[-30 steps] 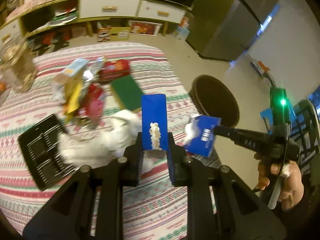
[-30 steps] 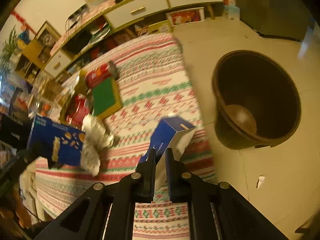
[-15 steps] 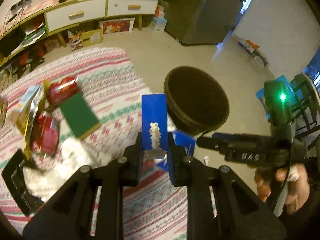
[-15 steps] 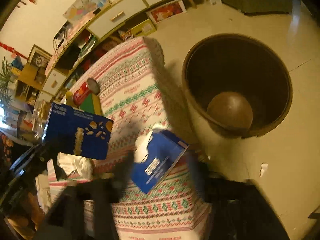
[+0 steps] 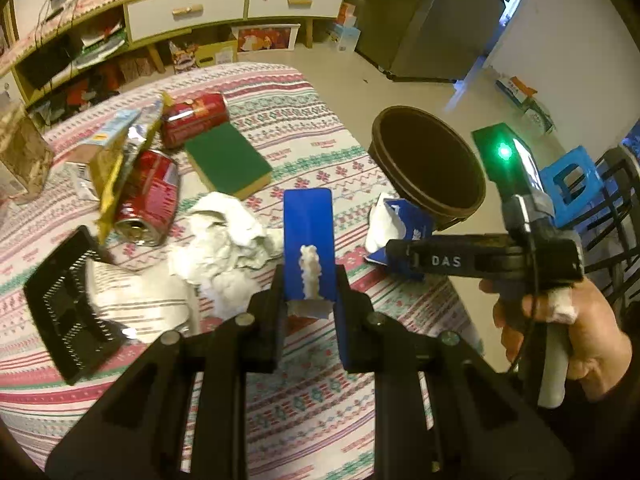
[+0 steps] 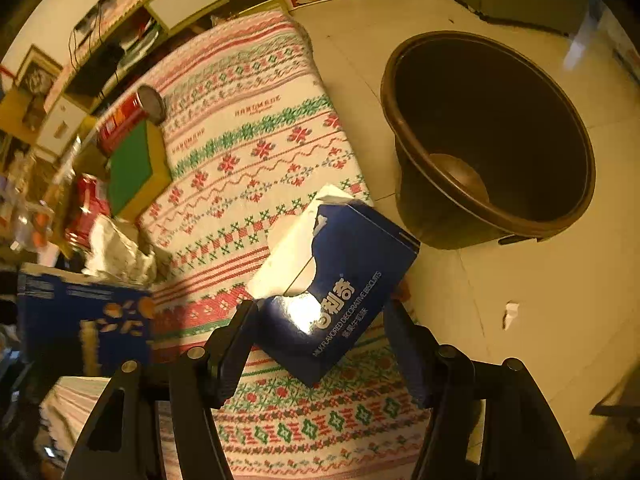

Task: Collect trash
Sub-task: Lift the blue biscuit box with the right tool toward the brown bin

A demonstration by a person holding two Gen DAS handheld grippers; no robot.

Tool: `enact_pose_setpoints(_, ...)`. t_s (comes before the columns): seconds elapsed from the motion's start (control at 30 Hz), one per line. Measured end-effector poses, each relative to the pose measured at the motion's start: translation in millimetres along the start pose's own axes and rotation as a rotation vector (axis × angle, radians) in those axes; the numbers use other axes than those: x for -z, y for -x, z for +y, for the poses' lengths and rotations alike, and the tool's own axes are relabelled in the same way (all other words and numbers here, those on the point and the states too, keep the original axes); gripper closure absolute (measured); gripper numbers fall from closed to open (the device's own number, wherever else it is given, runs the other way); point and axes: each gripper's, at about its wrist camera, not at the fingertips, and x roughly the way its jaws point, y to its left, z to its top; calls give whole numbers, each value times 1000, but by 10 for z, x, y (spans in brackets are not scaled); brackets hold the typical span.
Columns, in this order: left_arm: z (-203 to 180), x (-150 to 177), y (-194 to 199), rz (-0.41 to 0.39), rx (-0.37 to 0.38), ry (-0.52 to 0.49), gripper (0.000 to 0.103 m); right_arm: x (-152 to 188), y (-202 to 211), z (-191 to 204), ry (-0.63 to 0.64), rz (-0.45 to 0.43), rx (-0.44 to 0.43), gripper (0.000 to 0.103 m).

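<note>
While my left fingers (image 5: 310, 300) pinch one blue box (image 5: 308, 236) upright at centre frame, my right fingers (image 6: 320, 340) are opening around another box (image 6: 336, 280), lower centre, lying near the bin (image 6: 488, 140).

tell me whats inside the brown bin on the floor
The right wrist view looks into the brown bin: dark walls and a bare round bottom, with no trash visible. Its near wall hides part of the bottom. The torn blue biscuit box is outside it, at the table edge.
</note>
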Motion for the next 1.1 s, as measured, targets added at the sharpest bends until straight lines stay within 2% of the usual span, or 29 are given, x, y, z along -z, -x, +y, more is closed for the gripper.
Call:
enact_pose_setpoints(0.1, 64, 35, 61, -6, -3, 0, 81, -10, 0, 36, 5, -28, 29, 40)
enact_pose_setpoints(0.17, 103, 42, 91, -10, -6, 1, 81, -22, 33, 54, 18, -56, 43, 51)
enact_pose_setpoints(0.2, 123, 50, 110, -13, -8, 1, 81, -40, 39, 63, 24, -61, 41, 62)
enact_pose_setpoints(0.23, 145, 57, 126, -16, -9, 3, 81, -52, 54, 71, 32, -65, 31, 64)
enact_pose_setpoints(0.4, 218, 60, 136, -19, -7, 20, 81, -64, 76, 141, 59, -68, 4, 66)
enact_pose_setpoints(0.43, 222, 61, 135, -19, -7, 22, 81, -64, 104, 156, 68, -74, -11, 72)
enact_pose_setpoints(0.47, 225, 64, 137, -19, -6, 25, 81, -56, 133, 192, 86, -79, -26, 85)
enact_pose_setpoints(0.6, 226, 58, 139, -20, -2, 36, 81, -36, 274, 344, 139, -112, -52, 87)
enact_pose_setpoints(0.67, 247, 59, 141, -19, -1, 46, 81, -39, 297, 379, 144, -100, -62, 87)
enact_pose_setpoints(0.7, 260, 62, 140, -19, -3, 52, 81, -41, 284, 382, 141, -95, -59, 87)
enact_pose_setpoints(0.77, 284, 69, 139, -17, -5, 58, 81, -24, 247, 347, 126, -89, -25, 63)
enact_pose_setpoints(0.8, 289, 75, 139, -16, -5, 58, 81, -12, 232, 322, 119, -87, -7, 31)
enact_pose_setpoints(0.83, 295, 84, 144, -15, -7, 57, 81, -25, 205, 313, 116, -92, -5, 21)
enact_pose_setpoints(0.97, 329, 108, 146, -13, -11, 60, 81, -20, 151, 395, 148, -89, 22, 21)
enact_pose_setpoints(1.1, 371, 118, 138, -7, -15, 68, 81, -5, -42, 460, 156, -41, 88, 24)
